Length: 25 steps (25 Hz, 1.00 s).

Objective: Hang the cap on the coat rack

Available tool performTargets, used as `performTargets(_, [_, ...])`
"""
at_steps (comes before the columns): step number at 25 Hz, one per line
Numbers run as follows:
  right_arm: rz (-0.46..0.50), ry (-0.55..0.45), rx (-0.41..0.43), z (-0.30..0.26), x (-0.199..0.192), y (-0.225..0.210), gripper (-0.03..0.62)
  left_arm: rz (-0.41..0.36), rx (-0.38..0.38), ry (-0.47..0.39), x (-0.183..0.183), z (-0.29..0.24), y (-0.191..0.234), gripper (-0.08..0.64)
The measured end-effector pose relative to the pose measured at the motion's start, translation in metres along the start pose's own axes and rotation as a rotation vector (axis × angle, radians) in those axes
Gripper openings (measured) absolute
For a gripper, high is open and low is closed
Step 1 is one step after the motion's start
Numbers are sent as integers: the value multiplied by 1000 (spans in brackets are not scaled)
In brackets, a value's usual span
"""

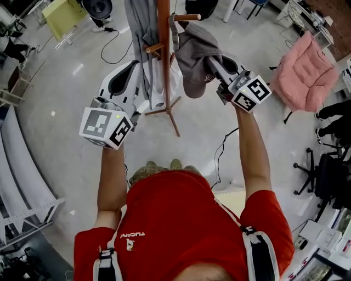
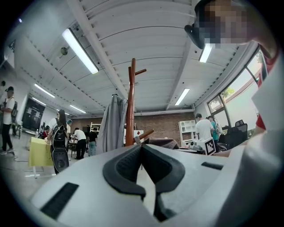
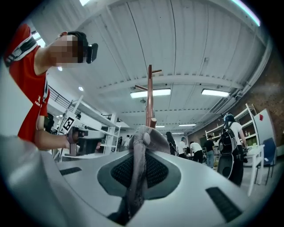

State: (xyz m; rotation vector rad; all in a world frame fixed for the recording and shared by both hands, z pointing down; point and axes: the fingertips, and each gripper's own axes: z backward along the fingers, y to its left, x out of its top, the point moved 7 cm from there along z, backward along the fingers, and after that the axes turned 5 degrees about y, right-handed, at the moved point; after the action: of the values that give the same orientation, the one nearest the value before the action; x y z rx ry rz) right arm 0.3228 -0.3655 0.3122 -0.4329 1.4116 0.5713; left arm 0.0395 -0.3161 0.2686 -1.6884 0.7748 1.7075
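Note:
The wooden coat rack (image 1: 164, 55) stands in front of me, with a grey garment (image 1: 140, 33) hanging on its left side. A grey cap (image 1: 193, 50) is draped against a peg (image 1: 186, 17) right of the pole. My right gripper (image 1: 213, 61) is shut on the cap's fabric (image 3: 138, 173), which runs down between the pads. The pole (image 3: 149, 95) rises just behind the cap (image 3: 148, 136). My left gripper (image 1: 133, 65) is shut and holds nothing, left of the pole. In its own view the left gripper (image 2: 141, 146) points at the rack (image 2: 130, 106).
A pink padded chair (image 1: 304, 71) stands at the right, and black office chairs (image 1: 324, 171) lower right. Cables (image 1: 222, 148) trail over the floor by the rack's feet (image 1: 174, 123). A yellow table (image 1: 63, 16) is far left. Several people stand in the background (image 2: 80, 142).

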Motion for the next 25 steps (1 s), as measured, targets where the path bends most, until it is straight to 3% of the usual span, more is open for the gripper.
performTargets(8, [14,75,-51,-16,-32,-18,44,0,6,12,-3,-4,13,9])
performTargets(15, [15,237,-99,-18,-69,-24,191,-6,-10,40,-8,-8,16,9])
performTargets(17, [9,263,-106,-15,-76,-23,208,-4,-16,45,-10,-8,17,9])
performTargets(21, [-4,280,-131,-2,-80,-18,218,3,-32,51,-12,-6,17,9])
performTargets(25, [28,223,-171,12,-59,-1,218,8,-57,53,-14,-6,14,9])
